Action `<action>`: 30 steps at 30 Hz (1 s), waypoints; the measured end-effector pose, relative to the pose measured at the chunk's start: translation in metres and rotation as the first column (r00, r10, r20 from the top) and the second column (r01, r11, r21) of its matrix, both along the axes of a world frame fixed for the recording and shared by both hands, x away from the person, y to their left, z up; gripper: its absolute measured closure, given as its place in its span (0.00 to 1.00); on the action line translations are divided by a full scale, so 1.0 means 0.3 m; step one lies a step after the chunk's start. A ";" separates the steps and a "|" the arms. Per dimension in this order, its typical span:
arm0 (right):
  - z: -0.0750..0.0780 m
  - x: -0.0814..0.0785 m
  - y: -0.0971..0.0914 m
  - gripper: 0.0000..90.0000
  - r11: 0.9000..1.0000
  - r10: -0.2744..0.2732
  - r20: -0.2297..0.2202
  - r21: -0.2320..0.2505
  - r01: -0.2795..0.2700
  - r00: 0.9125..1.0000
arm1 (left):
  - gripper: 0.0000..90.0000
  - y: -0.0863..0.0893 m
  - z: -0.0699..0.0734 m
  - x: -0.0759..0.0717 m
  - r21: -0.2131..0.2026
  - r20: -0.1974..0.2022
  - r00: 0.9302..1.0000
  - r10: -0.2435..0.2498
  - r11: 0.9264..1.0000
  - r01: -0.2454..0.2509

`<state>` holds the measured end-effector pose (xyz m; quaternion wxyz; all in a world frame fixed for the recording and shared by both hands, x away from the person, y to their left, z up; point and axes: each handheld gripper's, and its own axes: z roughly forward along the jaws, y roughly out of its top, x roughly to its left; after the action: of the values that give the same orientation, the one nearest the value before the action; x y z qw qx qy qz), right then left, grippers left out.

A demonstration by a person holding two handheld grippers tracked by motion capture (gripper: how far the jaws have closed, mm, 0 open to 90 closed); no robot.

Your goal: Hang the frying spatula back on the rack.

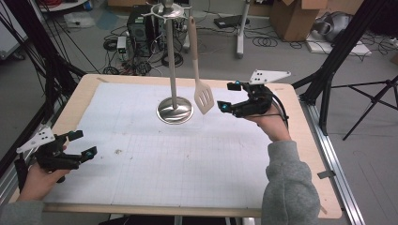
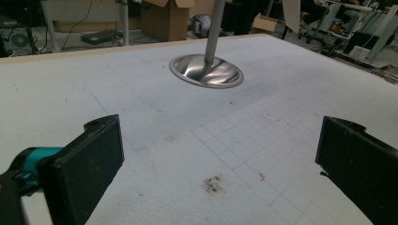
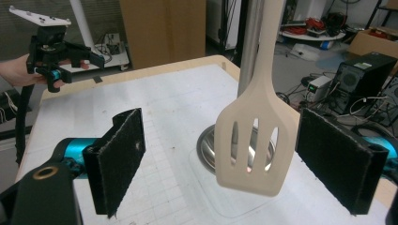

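Observation:
A beige slotted spatula hangs from the top of a steel stand whose round base rests on the white mat. My right gripper is open just right of the spatula's blade. In the right gripper view the blade hangs between the two pads, touching neither. My left gripper is open near the table's front left corner, with nothing between its jaws. In the left gripper view the stand's base lies ahead on the mat.
The white gridded mat covers most of the wooden table. A small brown stain marks the mat near my left gripper. Beyond the table lie cables, a computer tower and cardboard boxes on the floor.

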<state>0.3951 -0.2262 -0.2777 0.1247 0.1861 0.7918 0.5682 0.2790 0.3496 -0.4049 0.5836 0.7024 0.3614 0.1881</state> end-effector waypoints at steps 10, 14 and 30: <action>-0.052 -0.032 -0.049 0.17 0.999 -0.033 -0.008 0.012 0.033 0.999 | 0.02 -0.002 0.003 -0.004 0.001 0.003 1.000 -0.002 1.000 0.002; -0.065 -0.057 -0.068 0.17 0.998 -0.051 -0.015 0.024 0.052 0.999 | 0.02 -0.005 0.003 -0.004 -0.003 0.002 1.000 -0.004 1.000 0.004; -0.180 -0.137 -0.128 0.17 0.993 -0.119 -0.020 0.017 0.119 0.993 | 0.02 0.001 0.001 0.006 -0.040 0.008 1.000 -0.015 0.999 0.015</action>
<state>0.3540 -0.2645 -0.3318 0.1492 0.2396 0.7751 0.5652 0.2809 0.3498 -0.4046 0.6004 0.6924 0.3578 0.1791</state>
